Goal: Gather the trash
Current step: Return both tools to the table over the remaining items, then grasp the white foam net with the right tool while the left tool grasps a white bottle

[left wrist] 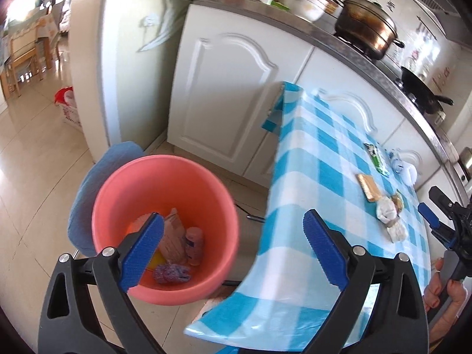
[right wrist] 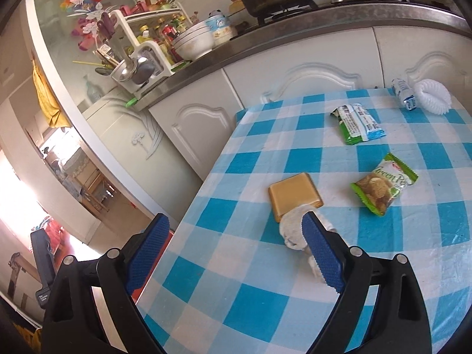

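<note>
— Right gripper (right wrist: pixel 236 253), jaws wide apart and empty, hangs over the checked table (right wrist: pixel 265 295); a crumpled white tissue (right wrist: pixel 290 230) lies just ahead, beside its right finger.

— And the left gripper (left wrist: pixel 233 253)?

— Also open and empty, over the pink bucket (left wrist: pixel 165 183) on the floor left of the table. The right is nearer; the tissue's length runs roughly along its fingers, the gold tray (right wrist: pixel 293 196) touching its far end.

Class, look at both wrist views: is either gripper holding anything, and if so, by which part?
Nothing is held. The left gripper is open above the pink bucket; the right gripper is open over the checked table, its fingers empty.
</note>
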Demonstrator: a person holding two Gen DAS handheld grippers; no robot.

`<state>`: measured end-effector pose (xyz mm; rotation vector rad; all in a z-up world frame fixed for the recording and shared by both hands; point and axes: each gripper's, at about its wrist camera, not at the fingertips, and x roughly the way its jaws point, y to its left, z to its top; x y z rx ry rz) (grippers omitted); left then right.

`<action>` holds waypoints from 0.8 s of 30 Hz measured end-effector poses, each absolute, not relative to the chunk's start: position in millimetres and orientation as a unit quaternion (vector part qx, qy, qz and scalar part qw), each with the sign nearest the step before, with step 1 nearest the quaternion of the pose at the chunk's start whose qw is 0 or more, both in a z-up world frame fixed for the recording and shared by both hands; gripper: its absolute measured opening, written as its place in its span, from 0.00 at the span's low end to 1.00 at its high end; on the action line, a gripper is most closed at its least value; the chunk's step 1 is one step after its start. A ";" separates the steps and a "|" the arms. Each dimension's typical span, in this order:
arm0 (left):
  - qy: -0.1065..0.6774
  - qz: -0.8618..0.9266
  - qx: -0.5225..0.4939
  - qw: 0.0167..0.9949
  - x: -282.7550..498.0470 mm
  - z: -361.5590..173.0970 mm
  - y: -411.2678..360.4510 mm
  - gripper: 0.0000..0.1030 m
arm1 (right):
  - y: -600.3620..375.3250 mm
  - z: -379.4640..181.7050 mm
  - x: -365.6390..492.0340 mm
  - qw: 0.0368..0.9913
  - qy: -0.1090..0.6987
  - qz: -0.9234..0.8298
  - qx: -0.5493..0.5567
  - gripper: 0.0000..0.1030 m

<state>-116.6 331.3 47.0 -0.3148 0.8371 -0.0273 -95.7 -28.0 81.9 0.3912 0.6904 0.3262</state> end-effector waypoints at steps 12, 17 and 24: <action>0.423 -0.149 -0.100 0.888 -53.7 96.6 200.1 0.93 | -171.1 80.1 -105.6 0.907 0.307 0.080 0.276 0.89; 0.432 -0.196 -0.063 0.878 -14.9 102.9 126.9 0.93 | -241.8 81.7 -90.7 0.909 0.293 0.036 0.295 0.89; 0.439 -0.231 -0.046 0.867 25.6 98.4 62.0 0.93 | -306.5 76.8 -24.5 0.915 0.288 -0.003 0.283 0.89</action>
